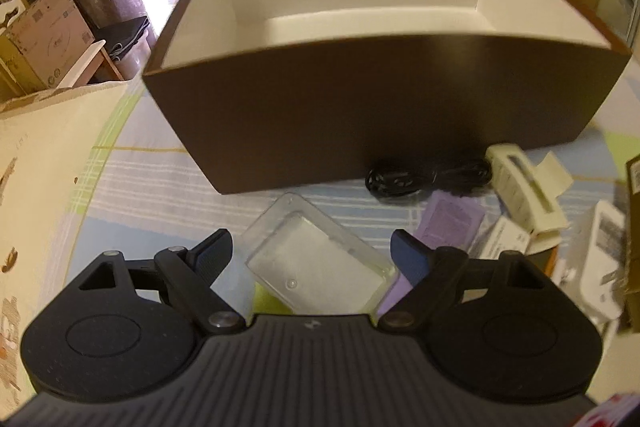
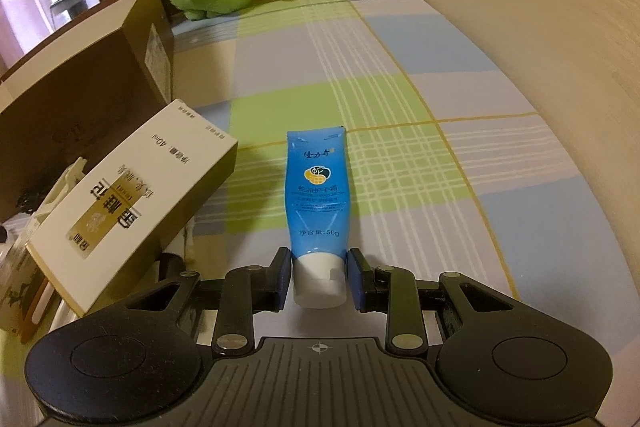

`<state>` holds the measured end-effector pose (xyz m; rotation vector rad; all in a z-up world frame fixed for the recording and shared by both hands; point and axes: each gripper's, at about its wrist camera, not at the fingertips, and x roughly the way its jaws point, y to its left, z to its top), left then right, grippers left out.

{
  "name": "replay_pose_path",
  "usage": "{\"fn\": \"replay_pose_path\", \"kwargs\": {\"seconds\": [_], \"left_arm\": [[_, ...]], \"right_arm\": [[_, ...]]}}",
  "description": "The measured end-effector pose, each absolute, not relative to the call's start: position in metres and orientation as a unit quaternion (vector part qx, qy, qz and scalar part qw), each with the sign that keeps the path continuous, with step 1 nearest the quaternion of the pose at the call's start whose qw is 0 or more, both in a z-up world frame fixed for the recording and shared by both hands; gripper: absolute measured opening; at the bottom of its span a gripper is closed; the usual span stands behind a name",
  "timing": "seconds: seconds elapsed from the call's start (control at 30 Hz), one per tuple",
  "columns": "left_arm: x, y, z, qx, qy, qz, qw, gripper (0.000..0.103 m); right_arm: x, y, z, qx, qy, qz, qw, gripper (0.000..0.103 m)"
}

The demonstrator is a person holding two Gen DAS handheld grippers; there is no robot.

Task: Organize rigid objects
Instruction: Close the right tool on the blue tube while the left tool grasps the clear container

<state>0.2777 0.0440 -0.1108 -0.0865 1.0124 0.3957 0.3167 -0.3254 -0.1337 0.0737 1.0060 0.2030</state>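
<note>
Right wrist: gripper (image 2: 319,277) straddles tube cap (image 2: 319,285).

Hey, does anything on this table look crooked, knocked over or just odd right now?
Nothing spilled or broken. The white and gold carton is tilted, propped on clutter instead of lying flat. By the empty brown storage box, a small off-white package lies with its flaps open beside a loose black cable.

Blue tube (image 2: 317,187) printed with "隆力奇" near its far end and "净含量:50g" near its white cap. Left of the tube, a white box (image 2: 132,203) reads "40ml", upside down.
</note>
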Motion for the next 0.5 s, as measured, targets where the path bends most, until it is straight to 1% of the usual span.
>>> {"fn": "replay_pose_path", "kwargs": {"seconds": [0.17, 0.27, 0.43, 0.47, 0.5], "left_arm": [[0.269, 0.055, -0.117, -0.042, 0.493, 0.190, 0.848, 0.084], [0.259, 0.064, -0.117, -0.041, 0.493, 0.184, 0.849, 0.081], [0.260, 0.068, -0.117, -0.016, 0.491, 0.154, 0.857, 0.079], [0.263, 0.067, -0.117, -0.010, 0.490, 0.146, 0.859, 0.077], [0.266, 0.067, -0.118, -0.005, 0.489, 0.137, 0.861, 0.072]], "right_arm": [[0.318, -0.327, -0.135, 0.036, 0.482, 0.097, 0.870, 0.027], [0.319, -0.329, -0.137, 0.037, 0.482, 0.102, 0.869, 0.027], [0.323, -0.328, -0.138, 0.026, 0.481, 0.113, 0.869, 0.029], [0.325, -0.327, -0.138, 0.022, 0.481, 0.116, 0.869, 0.030], [0.327, -0.327, -0.138, 0.020, 0.480, 0.117, 0.869, 0.030]]}}
